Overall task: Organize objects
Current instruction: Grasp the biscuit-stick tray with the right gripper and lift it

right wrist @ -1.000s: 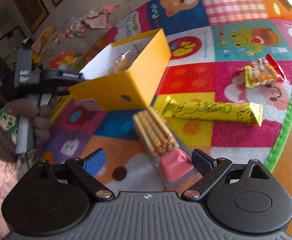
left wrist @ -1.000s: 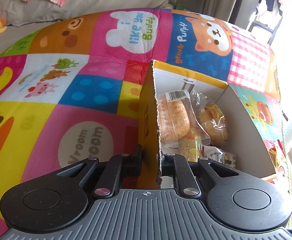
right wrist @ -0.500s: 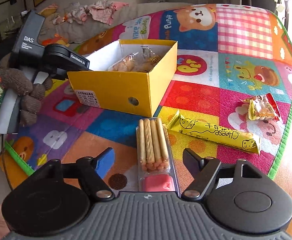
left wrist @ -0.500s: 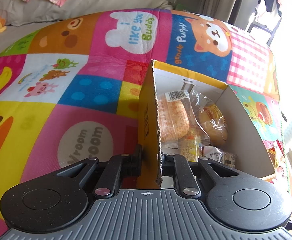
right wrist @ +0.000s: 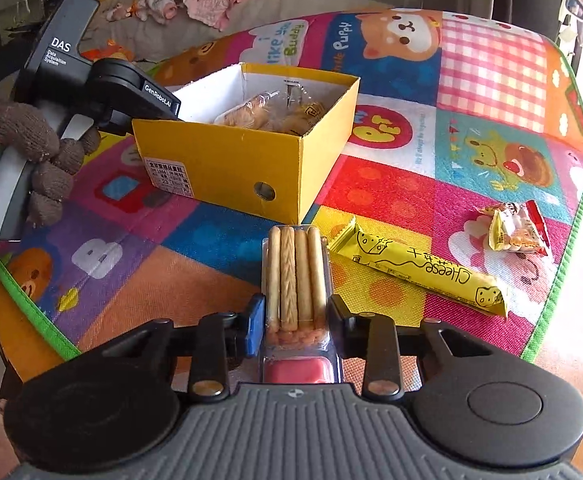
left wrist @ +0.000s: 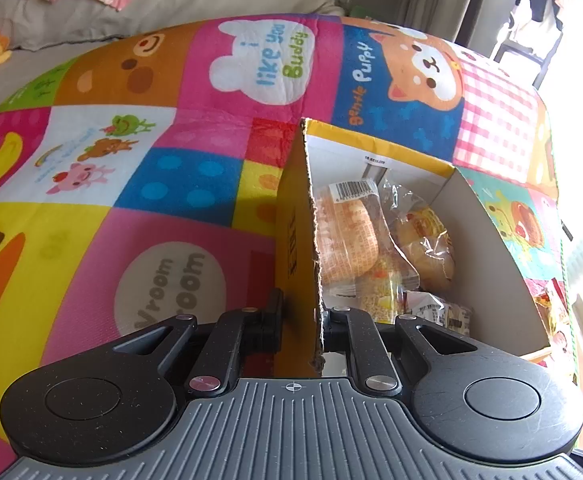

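Note:
My left gripper is shut on the near wall of the yellow cardboard box, one finger outside and one inside. Wrapped bread and snack packets lie in the box. In the right wrist view the same box stands mid-mat. My right gripper is closing its jaws on a clear pack of biscuit sticks with a pink dip cup; both pads press its sides. The pack lies on the mat, pointing toward the box.
A yellow cheese snack bar lies just right of the pack, and a small red-and-yellow snack packet further right near the mat's green edge. A hand in a brown knitted glove holds the left gripper's body.
The right gripper has rolled level and moved in over the biscuit pack, and its wide-open jaws have closed onto the pack's sides. The left gripper and the box have not moved.

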